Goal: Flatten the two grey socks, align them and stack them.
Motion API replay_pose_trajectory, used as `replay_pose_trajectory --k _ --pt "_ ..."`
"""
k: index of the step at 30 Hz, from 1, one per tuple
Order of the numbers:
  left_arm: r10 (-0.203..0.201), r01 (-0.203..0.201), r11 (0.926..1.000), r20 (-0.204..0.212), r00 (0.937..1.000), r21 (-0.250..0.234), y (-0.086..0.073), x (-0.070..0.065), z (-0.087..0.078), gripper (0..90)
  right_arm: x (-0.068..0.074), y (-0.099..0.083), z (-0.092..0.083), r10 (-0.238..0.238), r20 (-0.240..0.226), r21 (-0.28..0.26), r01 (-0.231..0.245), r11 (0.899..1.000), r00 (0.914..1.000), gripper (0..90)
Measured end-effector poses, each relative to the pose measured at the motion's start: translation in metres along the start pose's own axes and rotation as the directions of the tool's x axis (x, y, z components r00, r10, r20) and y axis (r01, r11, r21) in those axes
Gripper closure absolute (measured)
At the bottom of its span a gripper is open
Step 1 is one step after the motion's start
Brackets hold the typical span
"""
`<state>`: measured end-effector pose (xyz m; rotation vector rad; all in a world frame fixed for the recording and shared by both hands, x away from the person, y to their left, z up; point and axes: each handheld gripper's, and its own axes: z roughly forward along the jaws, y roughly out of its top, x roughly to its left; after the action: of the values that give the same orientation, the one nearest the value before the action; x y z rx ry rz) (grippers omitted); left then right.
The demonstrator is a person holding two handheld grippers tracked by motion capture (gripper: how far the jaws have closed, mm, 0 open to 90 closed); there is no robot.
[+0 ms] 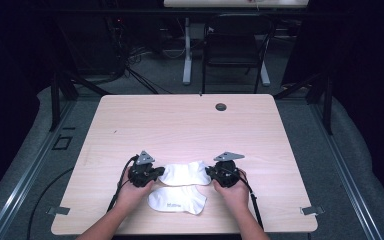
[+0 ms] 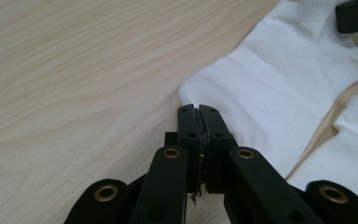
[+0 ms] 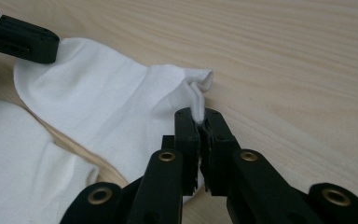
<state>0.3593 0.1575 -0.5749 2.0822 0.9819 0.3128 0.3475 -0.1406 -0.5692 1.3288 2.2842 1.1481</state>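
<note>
- a second white cotton ankle sock (image 1: 176, 200) is lying flat nearest the table's near edge, untouched.
- just beyond it, the white cotton ankle sock (image 1: 185, 173) is lying between both grippers.
- the left gripper (image 1: 156, 173) is sitting at its left end, jaws closed together; whether fabric is caught, i cannot tell.
- the right gripper (image 1: 210, 172) is pinching a fold at its right end.
- the pale wooden table (image 1: 180, 120) is stretching away beyond.

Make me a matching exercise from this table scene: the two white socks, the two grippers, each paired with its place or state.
1. far sock
2. near sock
3. left gripper
4. right gripper

a. shut on a puckered fold of cloth
b. lies loose, closest to the person
c. shut at a flat sock edge
d. stretched between both grippers

Pairs: 1-d, 2-b, 3-c, 4-a
</note>
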Motion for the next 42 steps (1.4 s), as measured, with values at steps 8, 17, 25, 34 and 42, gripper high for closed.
replay_pose_trajectory --k 8,17,25,34,42 --pt "-0.003 0.003 0.9996 -0.002 1.0 -0.027 0.005 0.003 -0.009 88.7 0.003 0.006 -0.008 0.004 -0.013 -0.044 -0.004 0.999 0.9999 86.2" --pt "0.028 -0.028 0.9987 0.006 0.9996 -0.043 0.012 -0.005 -0.028 88.7 0.014 0.014 -0.021 -0.031 -0.02 -0.065 0.029 0.997 0.9993 86.2" --pt "0.036 -0.035 0.9982 0.018 0.9992 -0.049 0.008 -0.011 -0.045 88.6 0.022 0.012 -0.035 -0.041 -0.046 -0.037 0.039 0.999 0.9981 86.1" --pt "0.035 -0.033 0.9984 0.04 0.9986 -0.045 -0.004 -0.02 -0.06 88.6 0.04 0.005 -0.045 -0.098 -0.074 -0.02 0.096 0.995 0.9925 86.1" --pt "0.009 -0.007 0.9991 0.054 0.9985 -0.042 -0.019 -0.022 -0.071 88.4 0.049 -0.003 -0.052 -0.1 -0.102 -0.011 0.099 0.995 0.9898 86.2"
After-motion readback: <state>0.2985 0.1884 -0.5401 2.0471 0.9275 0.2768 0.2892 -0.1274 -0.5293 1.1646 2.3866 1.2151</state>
